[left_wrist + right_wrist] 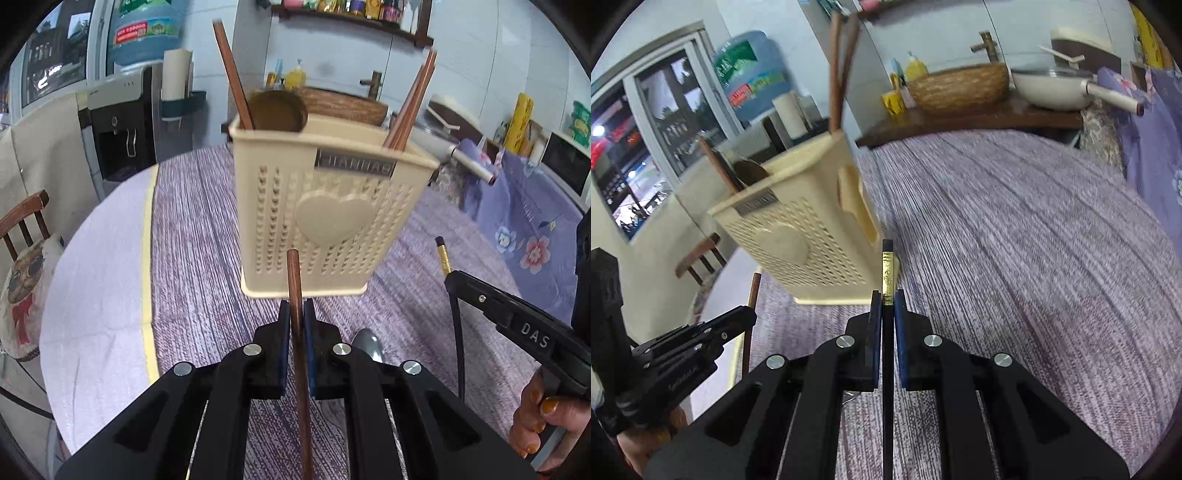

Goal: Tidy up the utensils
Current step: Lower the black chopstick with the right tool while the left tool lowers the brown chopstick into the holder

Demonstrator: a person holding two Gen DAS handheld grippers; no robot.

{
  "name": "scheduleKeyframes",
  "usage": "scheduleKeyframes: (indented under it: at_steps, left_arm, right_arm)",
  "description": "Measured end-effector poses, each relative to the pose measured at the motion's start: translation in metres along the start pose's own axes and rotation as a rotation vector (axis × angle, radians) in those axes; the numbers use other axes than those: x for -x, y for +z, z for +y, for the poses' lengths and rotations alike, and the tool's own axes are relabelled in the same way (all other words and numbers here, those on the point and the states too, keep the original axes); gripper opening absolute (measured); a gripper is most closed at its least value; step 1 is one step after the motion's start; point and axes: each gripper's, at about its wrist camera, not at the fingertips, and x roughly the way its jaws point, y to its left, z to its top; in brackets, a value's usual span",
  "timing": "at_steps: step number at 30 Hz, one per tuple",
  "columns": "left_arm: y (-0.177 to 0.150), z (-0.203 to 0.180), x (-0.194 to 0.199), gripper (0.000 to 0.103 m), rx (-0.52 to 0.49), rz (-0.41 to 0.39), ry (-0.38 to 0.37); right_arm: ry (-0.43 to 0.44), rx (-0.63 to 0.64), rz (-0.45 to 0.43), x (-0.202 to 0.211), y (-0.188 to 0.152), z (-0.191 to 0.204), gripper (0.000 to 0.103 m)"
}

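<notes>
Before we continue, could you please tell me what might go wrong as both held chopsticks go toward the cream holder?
1. The brown wooden chopstick is clamped mid-shaft in the left gripper, so it could pivot or slip.
2. The black gold-banded chopstick in the right gripper might catch the cream perforated plastic holder rim or tip it.
3. Both grippers are close together and could collide.

Probably home kitchen, water dispenser, pan, spice shelf

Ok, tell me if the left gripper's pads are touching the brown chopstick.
Touching. The left wrist view shows the left gripper shut, its blue pads pressed against both sides of the brown chopstick.
</notes>
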Motion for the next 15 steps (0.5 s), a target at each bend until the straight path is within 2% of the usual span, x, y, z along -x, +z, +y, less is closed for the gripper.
scheduleKeyframes:
  at_steps: [5,9,15]
  left_arm:
    - [0.012,0.003,0.033,0.008,0.005,-0.098,-0.017]
    - [0.016,0.002,0.055,0.008,-0.009,-0.161,-0.023]
    - [0.017,0.008,0.068,0.008,-0.007,-0.202,-0.022]
  right_arm:
    - [0.051,0.063,-0.101,0.043,0.005,0.012,0.008]
    - [0.075,0.107,-0.142,0.068,0.008,0.019,0.008]
    - [0.089,0.145,-0.175,0.091,0.008,0.028,0.008]
